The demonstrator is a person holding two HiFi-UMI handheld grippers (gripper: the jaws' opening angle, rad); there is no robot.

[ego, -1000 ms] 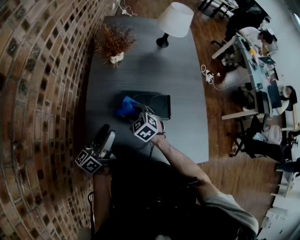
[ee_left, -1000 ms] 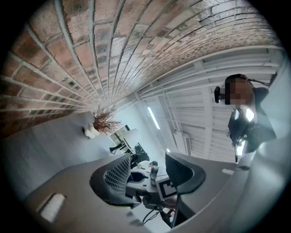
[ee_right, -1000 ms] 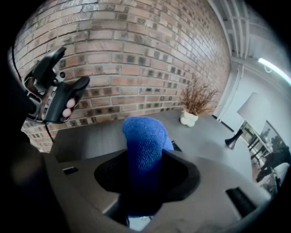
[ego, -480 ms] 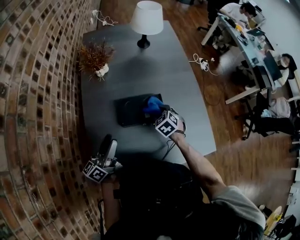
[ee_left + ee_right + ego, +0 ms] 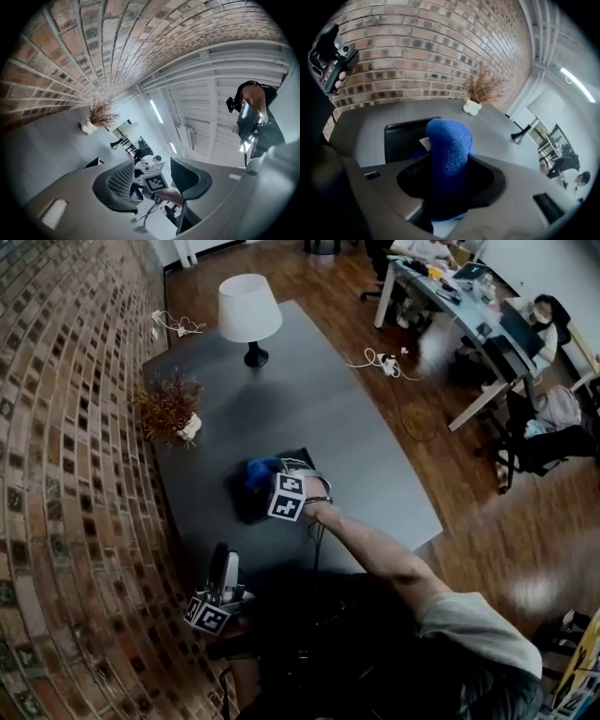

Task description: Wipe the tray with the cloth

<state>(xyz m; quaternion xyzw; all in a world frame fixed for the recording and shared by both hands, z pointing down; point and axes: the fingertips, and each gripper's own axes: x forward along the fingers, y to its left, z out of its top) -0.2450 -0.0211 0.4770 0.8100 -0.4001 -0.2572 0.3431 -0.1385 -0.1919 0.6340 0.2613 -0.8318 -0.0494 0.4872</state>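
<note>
The wiping step looks to be under way. The right tongs [image 5: 269, 481] are clenched on the blue cloth [image 5: 259, 469]. The cloth is over the black tray [image 5: 242, 508], near the tray's edge on the brick wall [image 5: 66, 427] side. I cannot tell if the cloth is pressing on the tray or just above it. Most of the tray is hidden from the head by the cloth and the right tongs, so I cannot tell how much is wiped.

Next, I think the cloth must be pushed down flat and slid to the other side of the tray. The grip must stay tight so the cloth does not slip out.

The left tongs [image 5: 225, 563] are well apart from the tray, near the tabletop [image 5: 309, 399] edge closest to the person. They are released, with nothing between them.

Only the head view shows the whole tray, with the plant [image 5: 169, 409] and lamp [image 5: 248, 310] beyond it. Only the right gripper view shows the cloth [image 5: 447, 140] squeezed between the jaws and sticking out in front. Only the left gripper view shows the empty gap of the left tongs [image 5: 154, 180].
</note>
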